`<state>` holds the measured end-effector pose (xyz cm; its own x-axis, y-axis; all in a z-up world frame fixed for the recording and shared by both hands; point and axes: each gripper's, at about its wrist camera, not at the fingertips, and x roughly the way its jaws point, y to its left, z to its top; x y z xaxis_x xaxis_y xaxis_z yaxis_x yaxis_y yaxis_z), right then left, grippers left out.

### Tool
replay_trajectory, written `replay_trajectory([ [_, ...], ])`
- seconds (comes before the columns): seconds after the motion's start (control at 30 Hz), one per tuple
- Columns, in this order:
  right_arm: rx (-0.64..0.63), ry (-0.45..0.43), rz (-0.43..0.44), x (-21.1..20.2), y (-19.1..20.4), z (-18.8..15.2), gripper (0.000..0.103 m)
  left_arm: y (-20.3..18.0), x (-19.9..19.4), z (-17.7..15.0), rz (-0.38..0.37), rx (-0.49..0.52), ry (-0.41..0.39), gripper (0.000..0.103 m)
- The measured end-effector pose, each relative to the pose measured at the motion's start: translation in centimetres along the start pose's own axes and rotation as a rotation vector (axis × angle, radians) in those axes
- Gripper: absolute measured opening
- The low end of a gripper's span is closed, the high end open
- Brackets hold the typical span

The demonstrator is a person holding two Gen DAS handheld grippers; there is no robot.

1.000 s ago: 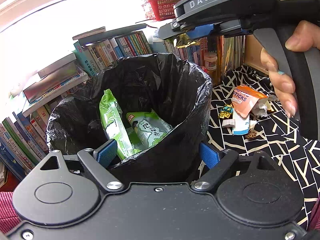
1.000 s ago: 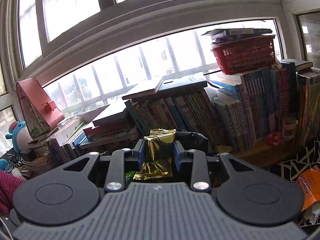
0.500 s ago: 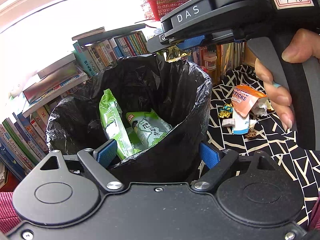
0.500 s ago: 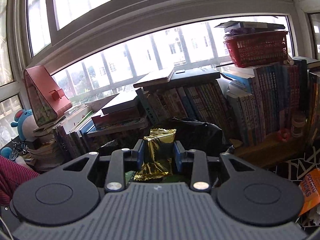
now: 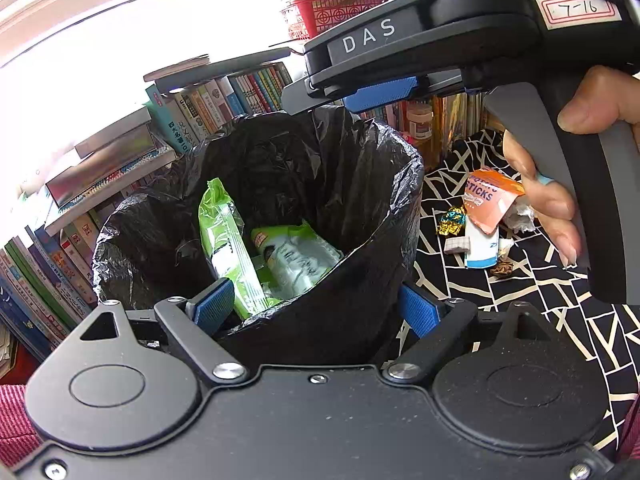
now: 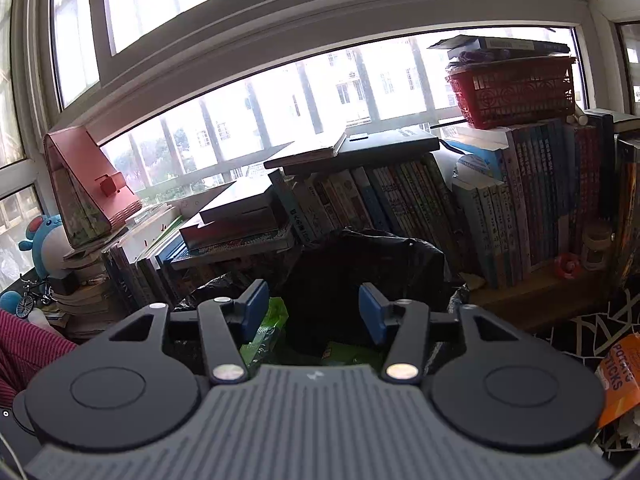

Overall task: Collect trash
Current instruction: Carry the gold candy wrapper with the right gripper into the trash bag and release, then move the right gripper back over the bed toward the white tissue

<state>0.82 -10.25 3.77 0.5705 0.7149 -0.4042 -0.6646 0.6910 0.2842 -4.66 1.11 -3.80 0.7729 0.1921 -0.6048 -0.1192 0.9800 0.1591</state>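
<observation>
Release: the right gripper (image 6: 308,308), clamped on a gold wrapper half a second before, hung wide open and empty over the black-lined bin (image 5: 372,152); wrapper unseen, presumably inside. Left gripper (image 5: 316,306) straddled the rim, open. More trash (image 5: 486,204) waited on the cloth.

Both hand-held grippers are held spread wide: the left (image 5: 316,306) low, the right (image 6: 308,308) gripped by a hand (image 5: 560,176) above.

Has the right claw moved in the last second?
Yes. The right claw has slid left, from beside the red basket to over the black bin bag, and opened.
</observation>
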Motion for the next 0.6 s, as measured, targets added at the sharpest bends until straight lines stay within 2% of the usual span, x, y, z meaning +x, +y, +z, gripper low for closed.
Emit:
replay_trajectory([
  [0.33, 0.062, -0.016, -0.094, -0.1, -1.9, 0.1, 0.074, 0.0, 0.0, 0.0, 0.0, 0.001, 0.0, 0.088],
  [0.6, 0.126, -0.013, -0.244, 0.1, -4.5, 0.0, 0.081, 0.0, 0.0, 0.0, 0.0, 0.0, 0.0, 0.088],
])
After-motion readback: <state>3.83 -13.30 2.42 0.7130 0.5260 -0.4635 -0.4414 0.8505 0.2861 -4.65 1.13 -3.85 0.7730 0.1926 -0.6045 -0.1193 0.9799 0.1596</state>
